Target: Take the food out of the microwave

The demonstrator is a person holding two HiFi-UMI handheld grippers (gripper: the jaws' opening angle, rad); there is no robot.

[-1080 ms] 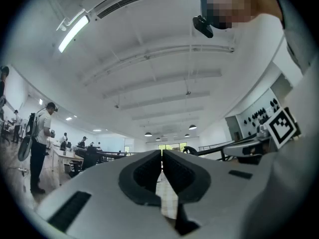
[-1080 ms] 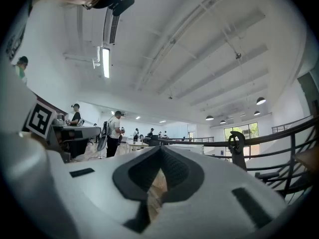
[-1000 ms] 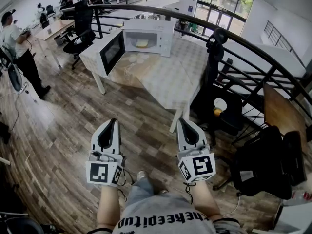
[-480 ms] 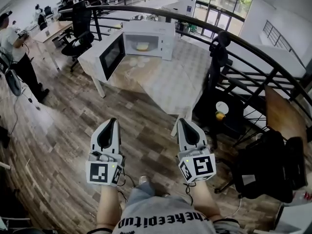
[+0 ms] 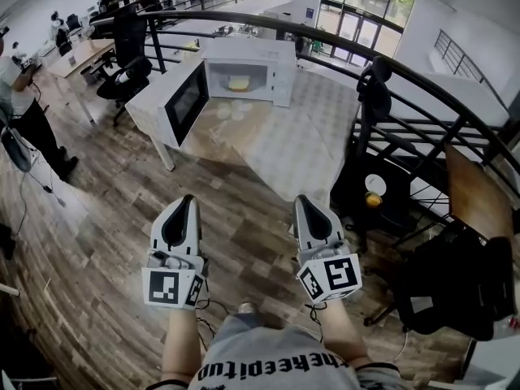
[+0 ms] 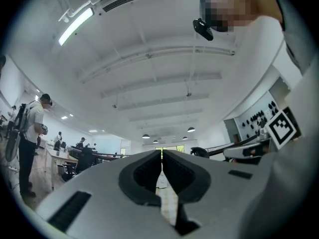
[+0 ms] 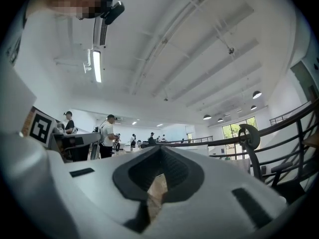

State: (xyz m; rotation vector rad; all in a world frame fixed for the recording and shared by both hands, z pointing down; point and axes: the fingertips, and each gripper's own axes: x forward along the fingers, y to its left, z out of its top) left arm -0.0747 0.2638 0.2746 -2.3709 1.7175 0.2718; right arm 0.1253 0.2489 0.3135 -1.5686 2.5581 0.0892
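**Head view.** The left gripper (image 5: 187,203) and the right gripper (image 5: 303,201) are held side by side above the wood-plank floor (image 5: 106,210). Both point toward a table (image 5: 301,140) covered with a pale checked cloth.

**Gripper views.** In each view the jaws are pressed together along their length with nothing between them. Both tools are clenched and empty.

**Task object.** The white microwave (image 5: 280,63) stands at the far end of the table, its door (image 5: 187,100) swung wide open to the left. The food (image 5: 238,83), a pale yellow portion, lies inside the lit cavity, well apart from both grippers.

**Surroundings.** Two pale round items (image 5: 231,112), too small to identify, lie on the cloth just in front of the cavity. A dark curved railing (image 5: 422,84) runs behind the table and down the right side. A person (image 5: 24,108) stands at the far left.
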